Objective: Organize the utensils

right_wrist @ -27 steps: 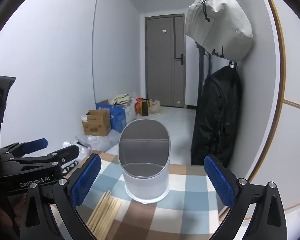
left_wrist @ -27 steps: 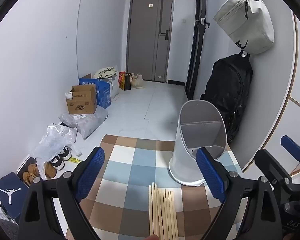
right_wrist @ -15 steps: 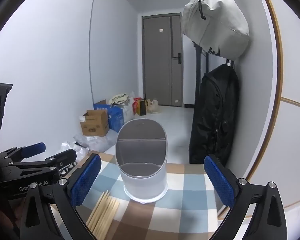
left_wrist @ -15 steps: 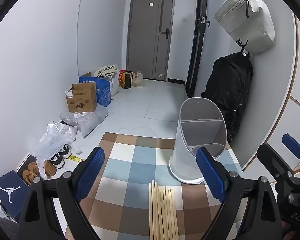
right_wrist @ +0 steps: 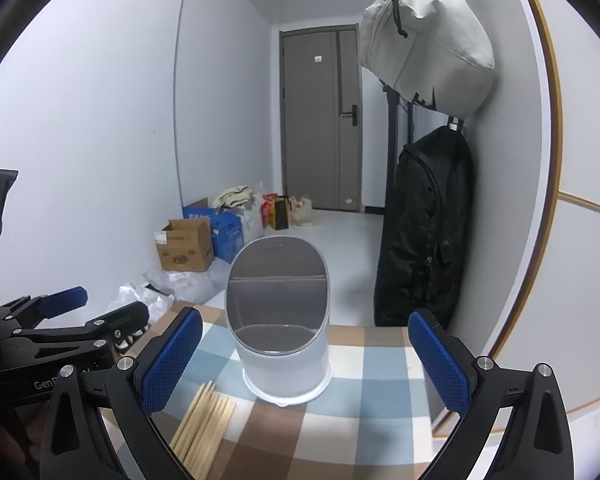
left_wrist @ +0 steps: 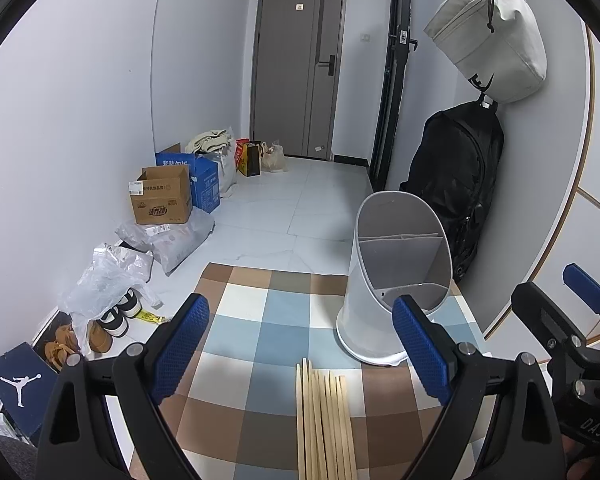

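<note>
While we hover: both tongs gape, gripping nothing.
Left tongs [left_wrist: 300, 352]: above chopsticks [left_wrist: 325, 424].
Right tongs [right_wrist: 306, 360]: facing utensil holder [right_wrist: 280, 320].
Chopsticks: flat on checkered tabletop [left_wrist: 252, 320], near holder.

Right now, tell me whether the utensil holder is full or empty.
Empty. The white utensil holder shows bare compartments; the chopsticks lie flat on the checked cloth beside it.

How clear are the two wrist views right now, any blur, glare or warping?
Left wrist view: sharp, evenly lit, fisheye bends the walls, black corners; chopsticks crisp, shadow beside them on the cloth. Right wrist view: equally sharp, holder clear, no glare.
</note>
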`<state>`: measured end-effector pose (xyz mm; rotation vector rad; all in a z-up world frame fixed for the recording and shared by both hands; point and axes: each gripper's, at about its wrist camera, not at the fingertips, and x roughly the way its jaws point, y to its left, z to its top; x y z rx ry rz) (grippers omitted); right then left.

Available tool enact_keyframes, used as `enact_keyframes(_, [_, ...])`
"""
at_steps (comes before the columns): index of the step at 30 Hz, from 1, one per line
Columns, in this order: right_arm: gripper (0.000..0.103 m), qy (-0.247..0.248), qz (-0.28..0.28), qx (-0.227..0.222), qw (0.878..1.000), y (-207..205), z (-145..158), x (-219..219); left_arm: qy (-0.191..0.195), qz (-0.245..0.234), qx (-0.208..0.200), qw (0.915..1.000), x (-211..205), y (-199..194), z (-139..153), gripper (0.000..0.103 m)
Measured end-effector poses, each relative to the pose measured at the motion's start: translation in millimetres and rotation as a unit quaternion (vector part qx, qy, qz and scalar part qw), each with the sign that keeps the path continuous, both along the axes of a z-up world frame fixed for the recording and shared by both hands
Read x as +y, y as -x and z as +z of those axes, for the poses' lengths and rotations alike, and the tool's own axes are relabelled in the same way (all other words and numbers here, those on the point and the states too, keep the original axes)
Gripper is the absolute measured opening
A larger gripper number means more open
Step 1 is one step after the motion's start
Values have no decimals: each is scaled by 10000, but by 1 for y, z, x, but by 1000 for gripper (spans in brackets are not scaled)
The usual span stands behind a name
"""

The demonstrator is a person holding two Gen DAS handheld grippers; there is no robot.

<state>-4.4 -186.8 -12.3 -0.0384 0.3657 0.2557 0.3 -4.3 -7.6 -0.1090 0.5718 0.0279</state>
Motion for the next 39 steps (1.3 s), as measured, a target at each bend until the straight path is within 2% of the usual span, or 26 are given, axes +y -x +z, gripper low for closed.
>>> enact_keyframes(39, [103, -10, -1, 69, 10000, -3, -1, -1, -79, -5, 55, 10000, -1, -3, -1, 90])
